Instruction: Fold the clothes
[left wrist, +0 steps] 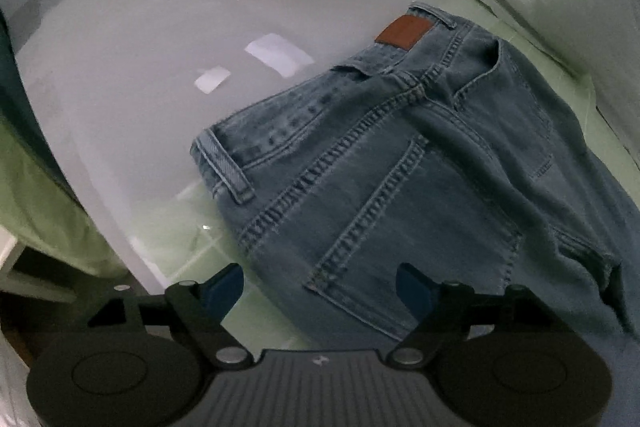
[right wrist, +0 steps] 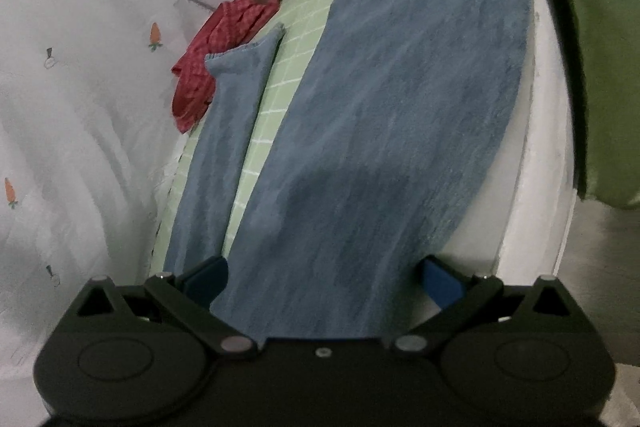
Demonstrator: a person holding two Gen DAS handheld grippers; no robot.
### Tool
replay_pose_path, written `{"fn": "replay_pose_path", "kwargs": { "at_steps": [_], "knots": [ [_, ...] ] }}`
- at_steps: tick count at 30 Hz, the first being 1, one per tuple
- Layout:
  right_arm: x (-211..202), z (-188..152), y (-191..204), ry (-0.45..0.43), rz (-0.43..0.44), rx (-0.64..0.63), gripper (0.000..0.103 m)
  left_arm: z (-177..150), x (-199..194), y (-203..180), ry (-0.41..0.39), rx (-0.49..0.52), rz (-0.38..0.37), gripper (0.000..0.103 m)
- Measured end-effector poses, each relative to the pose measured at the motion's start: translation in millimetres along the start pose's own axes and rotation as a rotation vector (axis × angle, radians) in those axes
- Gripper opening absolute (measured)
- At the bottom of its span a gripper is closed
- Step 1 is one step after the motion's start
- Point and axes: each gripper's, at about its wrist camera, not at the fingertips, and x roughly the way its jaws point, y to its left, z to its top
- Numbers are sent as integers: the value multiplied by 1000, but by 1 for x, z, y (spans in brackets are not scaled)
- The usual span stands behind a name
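Left claw (left wrist: 320,285) hangs wide open and empty over the seat of the jeans (left wrist: 400,167), which lie back-side up across the green checked sheet (left wrist: 192,227) on the bed. Right claw (right wrist: 324,277), also spread, straddles one leg without visibly pinching it. Judging by this, the fold has yet to start; next, each claw needs a firm bite on denim.

Dim, soft indoor light; bright glare patches (left wrist: 276,55) on the glossy table (left wrist: 140,75); fisheye bending and dark corners; slight blur throughout both views.
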Motion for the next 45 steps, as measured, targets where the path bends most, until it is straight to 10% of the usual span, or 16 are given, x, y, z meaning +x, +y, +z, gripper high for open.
{"fn": "replay_pose_path", "kwargs": {
  "at_steps": [5,9,14,27,45],
  "knots": [
    [2,8,-1,-49,-42,24,102,-1,11,-2,16,-12,-30,82],
    [3,20,-2,-77,-104,52,83,0,10,-8,-4,-17,-13,48],
    [4,25,-20,-93,-123,169,6,7,1,-3,-32,-117,-25,13],
    [-73,49,52,-232,71,-100,4,32,-127,-15,-275,-145,-92,11],
    [-14,81,136,-276,125,-285,4,57,-114,-66,-310,-120,-53,10]
  ]
}}
